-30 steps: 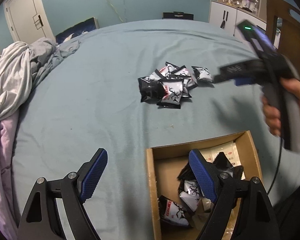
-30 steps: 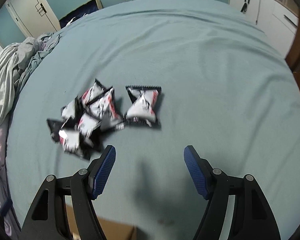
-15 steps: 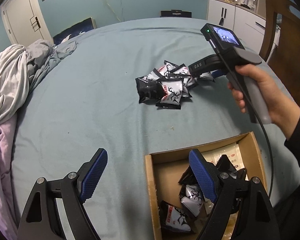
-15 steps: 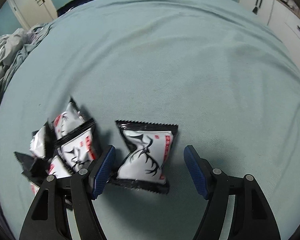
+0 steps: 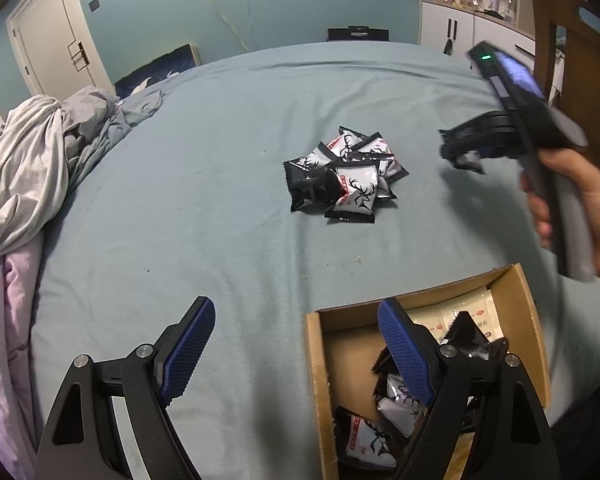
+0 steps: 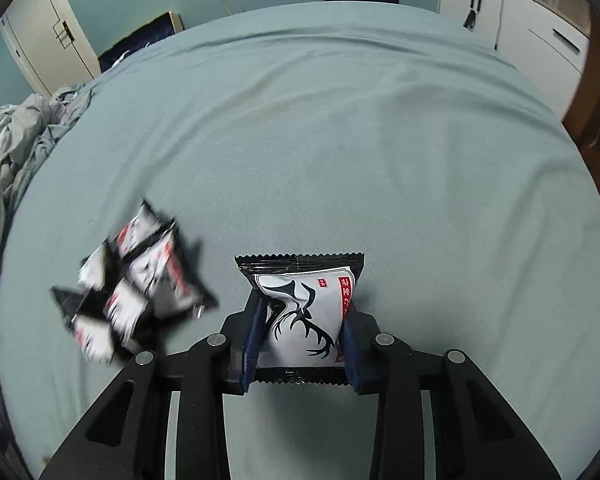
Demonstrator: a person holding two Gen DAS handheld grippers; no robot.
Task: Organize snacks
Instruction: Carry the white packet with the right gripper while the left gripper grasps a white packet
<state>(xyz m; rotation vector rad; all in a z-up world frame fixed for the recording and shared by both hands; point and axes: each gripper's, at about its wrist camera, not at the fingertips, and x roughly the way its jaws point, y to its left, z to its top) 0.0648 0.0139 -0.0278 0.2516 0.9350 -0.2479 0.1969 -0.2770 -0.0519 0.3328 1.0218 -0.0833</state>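
A pile of black-and-white deer-print snack packets [image 5: 346,174] lies on the teal bedcover; it also shows blurred in the right wrist view [image 6: 132,284]. My right gripper [image 6: 302,320] is shut on one snack packet [image 6: 306,312] and holds it above the cover, right of the pile. In the left wrist view the right gripper [image 5: 464,156] hangs blurred to the right of the pile. A cardboard box [image 5: 528,304] with several packets inside sits at the near right. My left gripper [image 5: 292,348] is open and empty, its right finger over the box.
Crumpled grey and pink bedding [image 5: 24,168] lies at the left edge. A wooden chair [image 5: 568,36] and white cabinets [image 5: 460,28] stand at the far right. A door [image 5: 48,56] is at the back left.
My right gripper closed on the packet that lay right of the pile and lifted it away to the right. My left gripper has stayed open over the box.
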